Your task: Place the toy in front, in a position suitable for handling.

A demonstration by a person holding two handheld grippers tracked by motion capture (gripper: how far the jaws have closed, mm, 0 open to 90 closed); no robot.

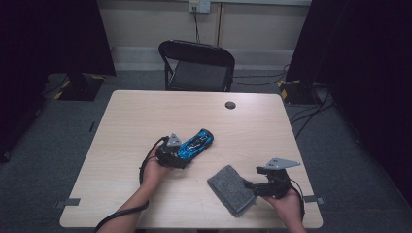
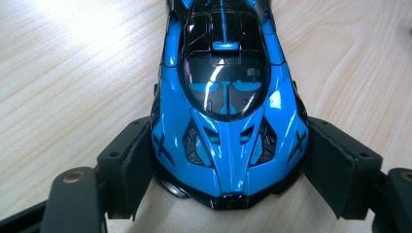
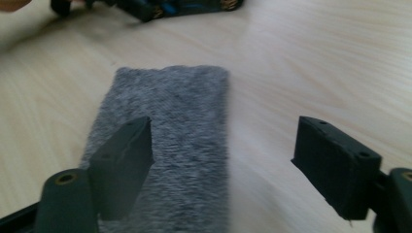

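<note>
A blue and black toy car (image 1: 197,141) lies on the wooden table (image 1: 145,111), pointing towards the far right. My left gripper (image 1: 180,155) is shut on its near end. In the left gripper view both black pads (image 2: 138,165) press the sides of the car (image 2: 226,111). A grey felt pad (image 1: 232,189) lies near the front edge. My right gripper (image 1: 250,186) stands open just right of it. In the right gripper view the left jaw hovers over the felt pad (image 3: 175,131) and the right jaw over bare wood, with my right gripper (image 3: 231,162) empty.
A black folding chair (image 1: 199,65) stands behind the table's far edge. A round cable hole (image 1: 230,105) sits in the tabletop at the back. Cables (image 1: 306,114) run over the floor at the right. The car's dark underside (image 3: 184,7) shows at the top of the right gripper view.
</note>
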